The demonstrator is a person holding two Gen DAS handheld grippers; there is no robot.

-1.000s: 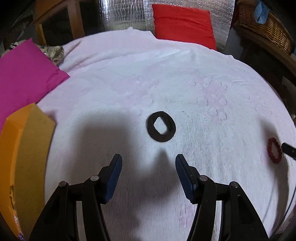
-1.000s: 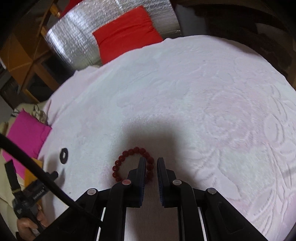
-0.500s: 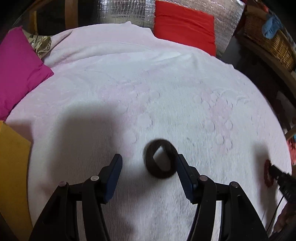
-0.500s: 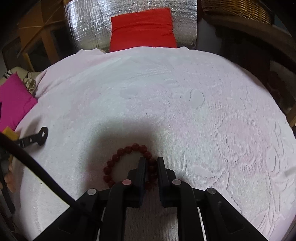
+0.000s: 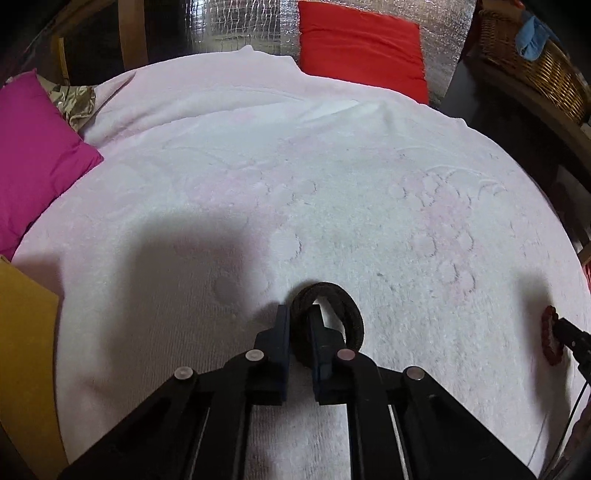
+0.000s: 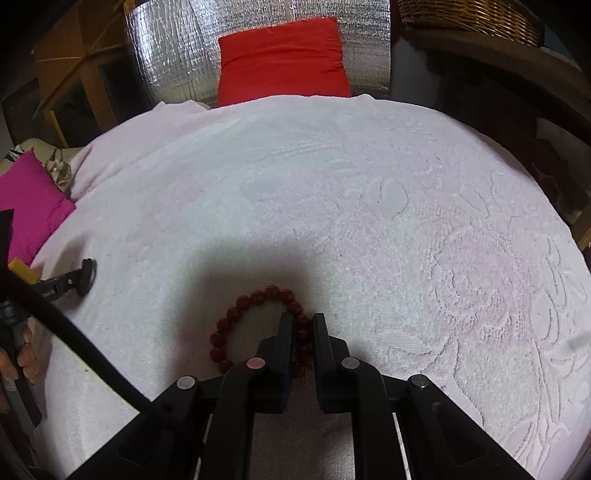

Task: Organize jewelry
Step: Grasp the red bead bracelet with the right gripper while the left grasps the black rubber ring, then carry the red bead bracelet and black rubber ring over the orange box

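The left hand-held gripper (image 5: 299, 314) is clamped narrow on the left side of a black fabric ring (image 5: 341, 306), one finger outside the band and one through its opening; the rest of the ring bulges out toward 1 o'clock of the fingertips. The ring sits at the lower middle of the left wrist view, on a pale pink embossed towel (image 5: 295, 166) that covers the whole surface.

The right hand-held gripper (image 6: 303, 321) is likewise drawn in narrow, pinching the right-hand side of a dark red bead bracelet (image 6: 236, 314). The bracelet's loop spreads out on the towel toward 10 o'clock from the fingertips, its beads touching the cloth.

From the left wrist view the bracelet shows at about 3 o'clock near the frame edge, with the right gripper's black tip on it. From the right wrist view the left gripper's tip and the black ring appear at 9 o'clock, well apart from the bracelet, and fingers of the person's left hand (image 6: 26, 354) curl round the handle at 8 o'clock.

Off the towel, a red cushion (image 5: 362, 48) leans against silver foil sheeting (image 5: 243, 26) at 12 o'clock, a magenta cushion (image 5: 33, 155) lies at 10 o'clock, and a wicker basket (image 5: 535, 62) stands at 2 o'clock.
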